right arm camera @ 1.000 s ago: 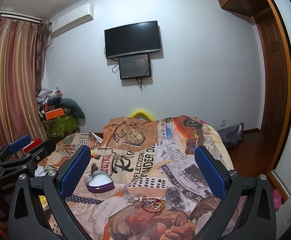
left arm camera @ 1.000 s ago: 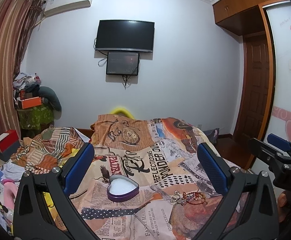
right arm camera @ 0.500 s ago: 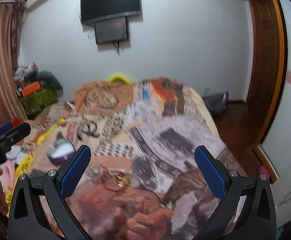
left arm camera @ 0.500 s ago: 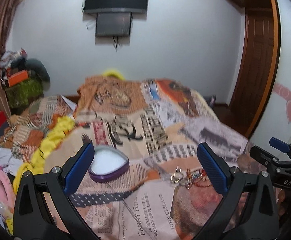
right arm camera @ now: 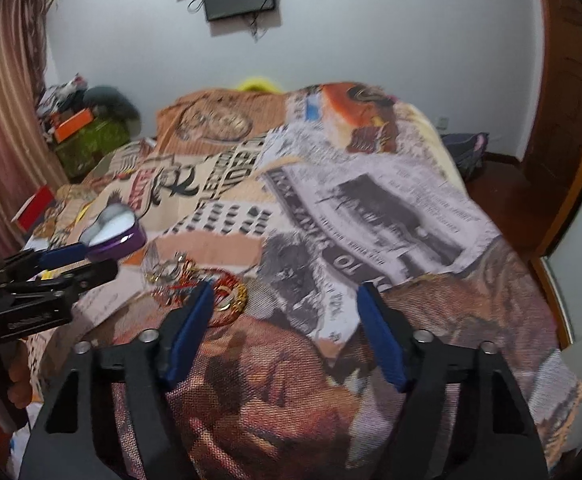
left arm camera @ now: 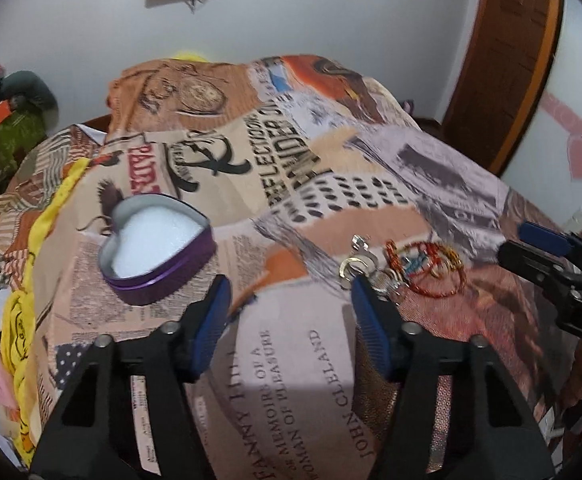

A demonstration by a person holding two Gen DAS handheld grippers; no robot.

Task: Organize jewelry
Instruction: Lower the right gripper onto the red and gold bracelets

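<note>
A purple heart-shaped tin (left arm camera: 157, 248) with a white lining lies open on the printed bedspread (left arm camera: 287, 364); it shows at the left in the right wrist view too (right arm camera: 117, 236). A small heap of jewelry (left arm camera: 407, 266), silver rings and red and gold bangles, lies to its right (right arm camera: 199, 286). My left gripper (left arm camera: 289, 296) hovers over bare cloth between tin and heap, jaws closing with nothing between them. My right gripper (right arm camera: 285, 304) hangs just right of the heap, jaws closing, nothing between them either; its left fingertip (right arm camera: 201, 300) overlaps the bangles.
The bed fills the foreground. A cluttered stack with an orange box (right arm camera: 73, 124) stands at the far left by the striped curtain (right arm camera: 3, 80). A wooden door (left arm camera: 507, 60) and floor lie right of the bed. Yellow fabric (left arm camera: 23, 300) bunches at the bed's left edge.
Both grippers have dropped and tipped down toward the bedspread, so tin and jewelry look closer. Both pairs of jaws have narrowed from wide to about half.
</note>
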